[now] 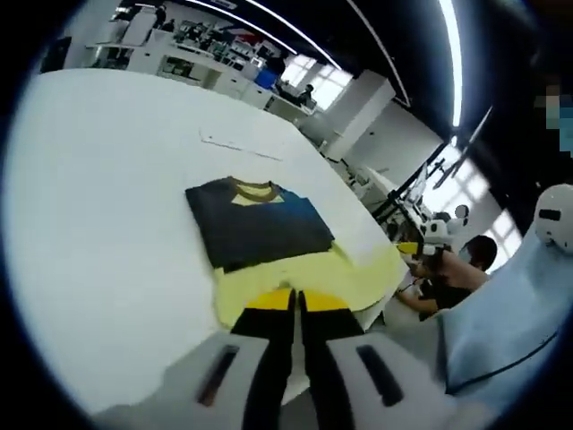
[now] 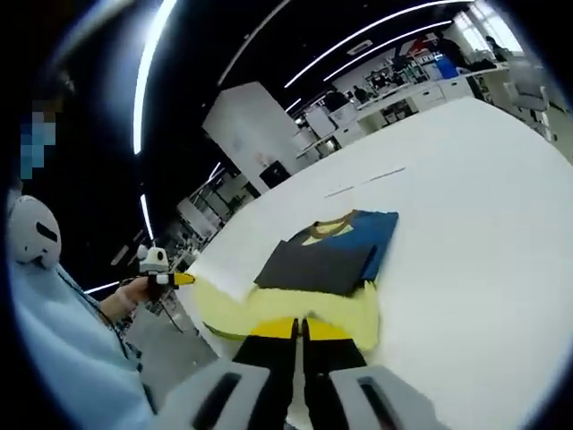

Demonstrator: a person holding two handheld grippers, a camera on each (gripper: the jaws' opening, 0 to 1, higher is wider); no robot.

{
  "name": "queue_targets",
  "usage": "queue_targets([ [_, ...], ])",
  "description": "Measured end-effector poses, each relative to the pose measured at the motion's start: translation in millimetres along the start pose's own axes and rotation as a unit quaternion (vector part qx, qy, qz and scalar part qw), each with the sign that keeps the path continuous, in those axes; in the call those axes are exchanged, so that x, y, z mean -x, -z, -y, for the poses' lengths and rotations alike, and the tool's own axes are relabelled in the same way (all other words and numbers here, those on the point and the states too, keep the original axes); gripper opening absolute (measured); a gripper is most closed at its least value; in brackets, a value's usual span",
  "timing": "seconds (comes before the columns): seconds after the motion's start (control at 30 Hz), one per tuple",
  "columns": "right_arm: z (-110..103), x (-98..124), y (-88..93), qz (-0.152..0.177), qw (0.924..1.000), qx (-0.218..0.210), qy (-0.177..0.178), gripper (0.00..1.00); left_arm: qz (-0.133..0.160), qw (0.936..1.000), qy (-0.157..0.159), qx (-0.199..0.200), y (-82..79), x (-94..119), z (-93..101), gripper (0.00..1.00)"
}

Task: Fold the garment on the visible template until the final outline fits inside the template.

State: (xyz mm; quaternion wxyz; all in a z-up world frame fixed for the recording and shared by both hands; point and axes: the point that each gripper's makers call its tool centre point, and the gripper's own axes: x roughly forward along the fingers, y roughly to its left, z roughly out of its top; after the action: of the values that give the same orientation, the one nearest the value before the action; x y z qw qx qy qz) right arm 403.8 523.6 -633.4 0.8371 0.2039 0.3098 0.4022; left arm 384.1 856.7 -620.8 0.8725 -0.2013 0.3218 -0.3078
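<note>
The garment lies on the white table, its dark grey and blue upper part folded over and a yellow collar showing. Its pale yellow lower part spreads toward me and looks lifted off the table. My left gripper has its jaws together at the yellow hem. In the right gripper view the garment lies the same way, and my right gripper is shut at the yellow hem. A small yellow-tipped gripper, held in a hand, sits by the hem's far corner.
Thin marks run across the table beyond the garment. The table edge is close to the hem. A light blue sleeve fills the near side. Desks and people stand in the background.
</note>
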Motion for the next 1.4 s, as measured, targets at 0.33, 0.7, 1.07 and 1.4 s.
queue_targets([
  [0.33,26.4,-41.5,-68.1,0.048,0.9984,0.030,0.003,0.00,0.080,0.9962,-0.030,-0.022,-61.2,-41.0,-39.6,0.00],
  [0.7,60.4,-71.4,-95.8,0.054,0.9976,0.039,0.018,0.00,0.096,0.9939,-0.041,-0.035,-87.2,-69.1,-65.3,0.00],
  [1.07,88.2,-103.8,-122.4,0.055,0.9961,0.058,0.039,0.00,0.109,0.9919,-0.064,-0.017,-105.0,-89.7,-101.3,0.00],
  [1.4,132.4,-132.0,-103.0,0.014,0.9962,0.047,0.072,0.00,0.080,0.9931,-0.086,0.009,-87.0,-121.8,-134.1,0.00],
])
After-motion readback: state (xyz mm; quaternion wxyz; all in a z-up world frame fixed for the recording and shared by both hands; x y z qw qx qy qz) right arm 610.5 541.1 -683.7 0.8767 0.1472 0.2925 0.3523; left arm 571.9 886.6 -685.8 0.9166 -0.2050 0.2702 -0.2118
